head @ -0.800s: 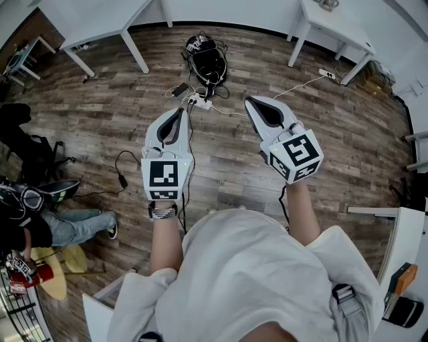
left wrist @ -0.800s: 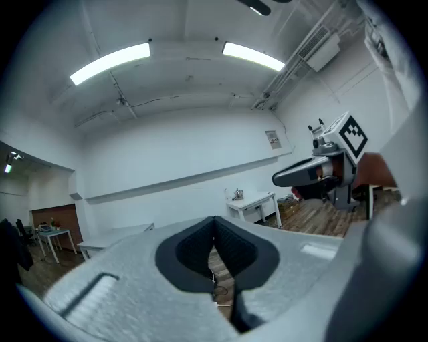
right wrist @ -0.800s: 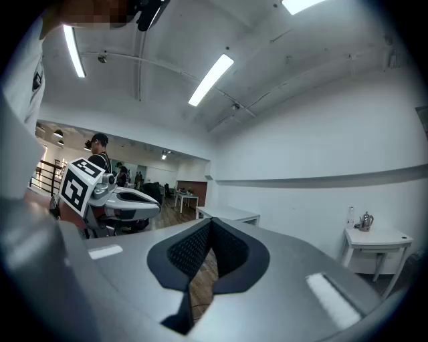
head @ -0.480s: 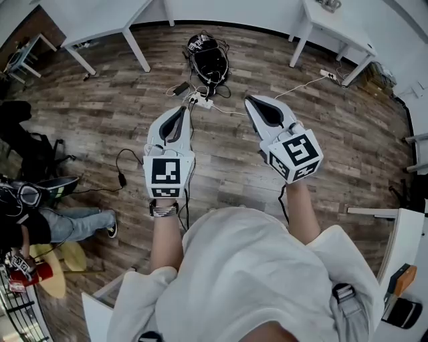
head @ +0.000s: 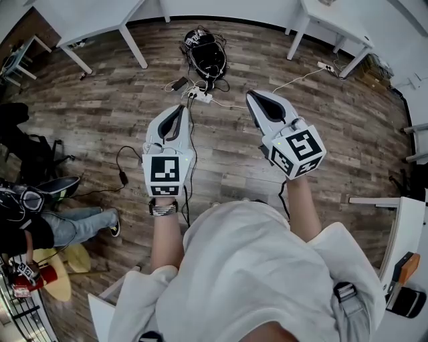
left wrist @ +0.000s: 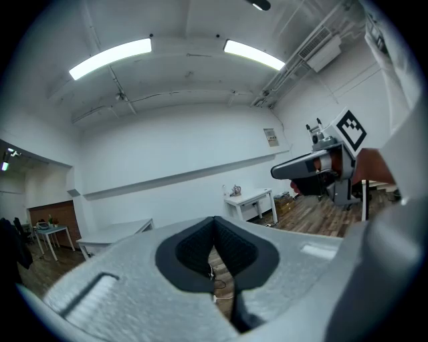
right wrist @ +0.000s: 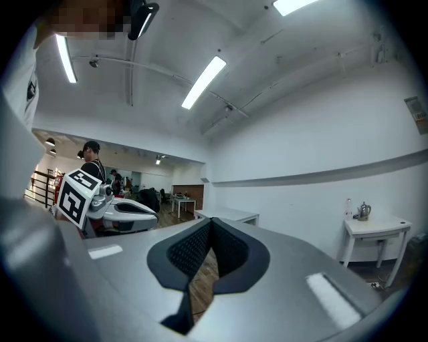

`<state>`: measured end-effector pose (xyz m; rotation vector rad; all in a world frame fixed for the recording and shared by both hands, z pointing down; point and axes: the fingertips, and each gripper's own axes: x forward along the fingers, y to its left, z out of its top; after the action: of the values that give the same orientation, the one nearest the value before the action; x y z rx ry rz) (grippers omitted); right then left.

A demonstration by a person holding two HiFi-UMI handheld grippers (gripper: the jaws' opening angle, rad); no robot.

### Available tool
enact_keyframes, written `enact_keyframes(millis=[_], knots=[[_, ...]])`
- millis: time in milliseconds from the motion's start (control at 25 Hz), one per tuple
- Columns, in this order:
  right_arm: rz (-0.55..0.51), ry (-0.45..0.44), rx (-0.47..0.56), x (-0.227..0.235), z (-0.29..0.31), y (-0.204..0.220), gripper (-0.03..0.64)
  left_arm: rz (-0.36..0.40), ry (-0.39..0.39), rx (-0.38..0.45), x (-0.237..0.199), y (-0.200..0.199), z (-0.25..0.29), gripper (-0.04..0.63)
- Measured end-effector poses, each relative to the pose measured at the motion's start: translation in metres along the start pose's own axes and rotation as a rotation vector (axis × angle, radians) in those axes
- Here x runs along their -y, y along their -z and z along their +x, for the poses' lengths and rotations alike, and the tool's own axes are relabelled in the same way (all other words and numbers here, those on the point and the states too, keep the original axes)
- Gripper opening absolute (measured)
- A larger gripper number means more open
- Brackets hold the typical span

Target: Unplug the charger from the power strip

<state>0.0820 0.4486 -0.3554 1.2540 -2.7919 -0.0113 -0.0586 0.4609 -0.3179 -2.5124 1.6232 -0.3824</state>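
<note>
A white power strip (head: 200,97) lies on the wood floor among tangled cables, just in front of a black bag (head: 205,57). A small black charger (head: 179,85) sits at the strip's left end. Both grippers are held level, high above the floor, and nothing is between their jaws. My left gripper (head: 180,109) is shut, its tip pointing toward the strip. My right gripper (head: 253,99) is also shut, to the right of the strip. In the left gripper view my left gripper (left wrist: 214,219) has its pads meeting, with cables showing through the gap below. In the right gripper view my right gripper (right wrist: 212,220) looks the same.
White tables stand at the far left (head: 100,20) and far right (head: 334,30). A second white strip (head: 326,67) lies by the right table. A black adapter on a cord (head: 123,179) lies on the floor to the left. A seated person's legs (head: 73,224) are at the left edge.
The floor and the strip have slid slightly up the picture. Both grippers keep much the same pose and stay shut.
</note>
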Motion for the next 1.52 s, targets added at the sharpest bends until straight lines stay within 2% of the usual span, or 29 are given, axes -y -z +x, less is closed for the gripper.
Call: enact_keyframes(millis=[280,640,1120,1520], knots=[[0.023,0.011,-0.005,-0.035,-0.001,0.007,0.002,-0.014,0.023,-0.018,-0.011,0.02,-0.023,0.003],[0.027,0.014,-0.016,-0.041,0.015,0.015,0.002,-0.019,0.038,-0.03,-0.019,0.034,-0.02,0.003],[0.058,-0.01,-0.006,-0.004,0.065,0.024,0.002,-0.012,0.022,-0.049,-0.037,0.042,0.023,0.004],[0.097,0.002,-0.028,0.062,0.113,0.04,0.002,-0.021,0.053,-0.083,-0.047,0.05,0.098,0.003]])
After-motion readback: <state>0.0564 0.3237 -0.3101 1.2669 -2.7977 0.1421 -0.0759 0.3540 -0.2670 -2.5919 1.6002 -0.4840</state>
